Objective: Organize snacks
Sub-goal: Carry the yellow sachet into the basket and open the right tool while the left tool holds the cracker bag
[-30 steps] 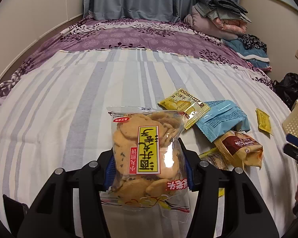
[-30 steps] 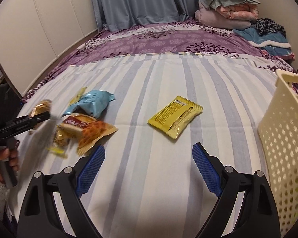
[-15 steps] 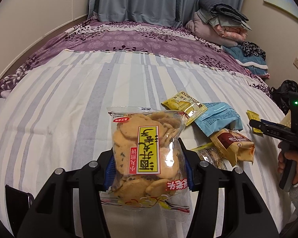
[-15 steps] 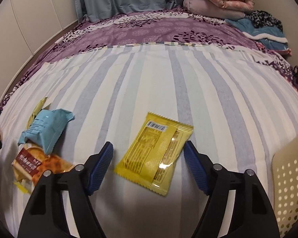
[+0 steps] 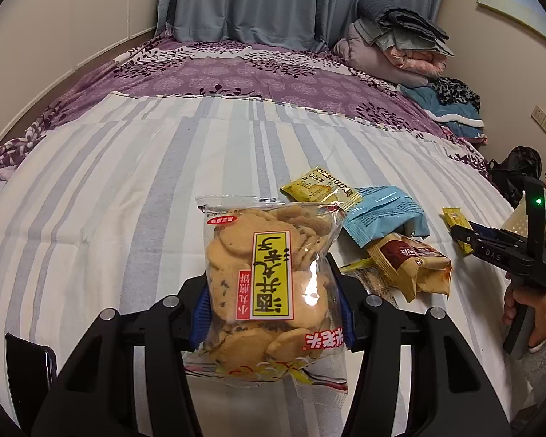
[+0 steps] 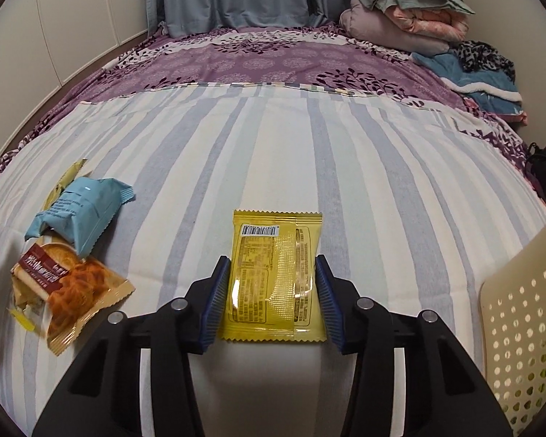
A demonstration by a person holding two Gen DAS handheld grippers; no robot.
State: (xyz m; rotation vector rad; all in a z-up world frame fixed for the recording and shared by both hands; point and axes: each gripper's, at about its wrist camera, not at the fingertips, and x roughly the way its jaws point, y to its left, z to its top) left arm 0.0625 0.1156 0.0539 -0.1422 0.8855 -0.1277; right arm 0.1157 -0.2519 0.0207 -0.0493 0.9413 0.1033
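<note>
My left gripper (image 5: 271,313) is shut on a clear bag of round biscuits (image 5: 269,273) with a yellow label, held upright above the striped bed sheet (image 5: 127,200). In the right wrist view a flat yellow packet (image 6: 276,255) lies on the sheet, barcode side up. My right gripper (image 6: 273,291) is closing on it, and its blue pads (image 6: 218,291) press both side edges. The left wrist view shows that gripper (image 5: 466,235) at the right edge, in a person's hand (image 5: 527,309).
A blue packet (image 6: 78,211), a brown pastry packet (image 6: 65,284) and a small yellow packet (image 5: 320,187) lie together on the sheet. A cream perforated basket (image 6: 524,327) stands at the right. Folded bedding (image 6: 407,14) is piled at the far end.
My right gripper moved forward and down over the yellow packet and closed its jaws from wide apart onto the packet's edges. The left gripper kept still with its bag.
</note>
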